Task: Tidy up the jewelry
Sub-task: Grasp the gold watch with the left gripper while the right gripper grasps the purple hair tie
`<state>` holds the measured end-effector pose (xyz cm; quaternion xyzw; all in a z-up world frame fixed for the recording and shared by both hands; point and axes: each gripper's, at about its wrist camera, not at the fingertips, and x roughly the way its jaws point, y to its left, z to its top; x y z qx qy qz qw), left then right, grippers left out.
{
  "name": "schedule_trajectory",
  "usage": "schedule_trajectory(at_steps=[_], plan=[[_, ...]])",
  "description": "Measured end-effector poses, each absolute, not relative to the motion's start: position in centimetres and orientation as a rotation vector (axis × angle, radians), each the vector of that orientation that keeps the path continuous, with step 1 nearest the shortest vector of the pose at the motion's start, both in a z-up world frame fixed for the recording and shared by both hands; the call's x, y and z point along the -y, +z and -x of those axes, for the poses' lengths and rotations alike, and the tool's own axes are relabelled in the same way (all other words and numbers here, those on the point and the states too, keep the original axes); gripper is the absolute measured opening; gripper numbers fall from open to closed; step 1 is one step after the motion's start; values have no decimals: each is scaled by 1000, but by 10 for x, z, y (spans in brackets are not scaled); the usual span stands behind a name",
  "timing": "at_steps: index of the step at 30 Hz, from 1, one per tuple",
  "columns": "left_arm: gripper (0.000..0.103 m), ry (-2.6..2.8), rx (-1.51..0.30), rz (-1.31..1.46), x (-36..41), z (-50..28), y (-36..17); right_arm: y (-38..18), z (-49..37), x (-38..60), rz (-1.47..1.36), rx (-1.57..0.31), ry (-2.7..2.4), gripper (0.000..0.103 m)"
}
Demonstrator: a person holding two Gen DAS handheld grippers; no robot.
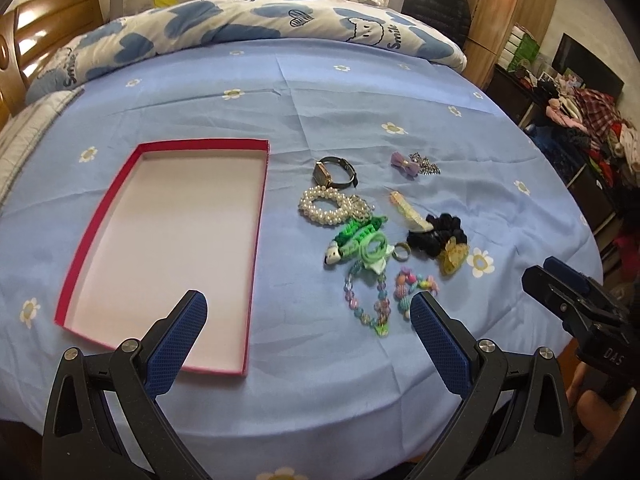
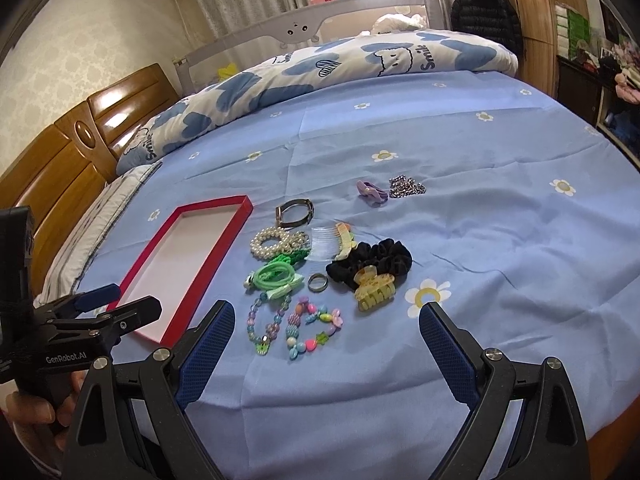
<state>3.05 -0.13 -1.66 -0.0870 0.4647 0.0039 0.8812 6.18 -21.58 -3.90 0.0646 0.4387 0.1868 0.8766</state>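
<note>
Left wrist view: the left tool (image 1: pixel 308 312) hangs spread wide at the bottom of the frame, gripping nothing, above the blue flowered bed sheet (image 1: pixel 360 92). A shallow red box (image 1: pixel 64 280) lies at centre left, its pale inside bare. Just right of it sits the jewelry cluster: watch (image 1: pixel 334 172), pearl bracelet (image 1: pixel 324 204), green hair ties (image 1: pixel 360 240), ring (image 1: pixel 401 251), black scrunchie (image 1: pixel 440 234), bead bracelets (image 1: pixel 412 284). In the right wrist view the right tool (image 2: pixel 326 320) is likewise spread and unladen, below the yellow claw clip (image 2: pixel 374 286).
</note>
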Motion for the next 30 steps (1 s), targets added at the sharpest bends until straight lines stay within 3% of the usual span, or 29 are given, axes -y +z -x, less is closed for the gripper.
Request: schedule_trajectory(at_steps=[5,12,18,20,24,26,30], plan=[[102,-4,-981,201,-1,-57,-19,-44,-88,219,-158,-924,393,94],[96,-33,-1008,191,4,-98,-24,-52,-131,222,-183,-940,402,76],[88,-54,-1069,199,7,-140,-39,-65,-174,222,-213,-978,426,67],[81,-56,-1091,194,8,-153,-44,-71,-190,220,-208,-993,429,65],[79,-56,-1128,199,7,-180,-56,-81,-219,214,-194,-1026,435,54],[71,-59,-1150,213,6,-193,-63,-87,-231,208,-176,-1038,440,50],[64,-63,-1185,240,4,-213,-78,-99,-252,200,-133,-1067,454,43]])
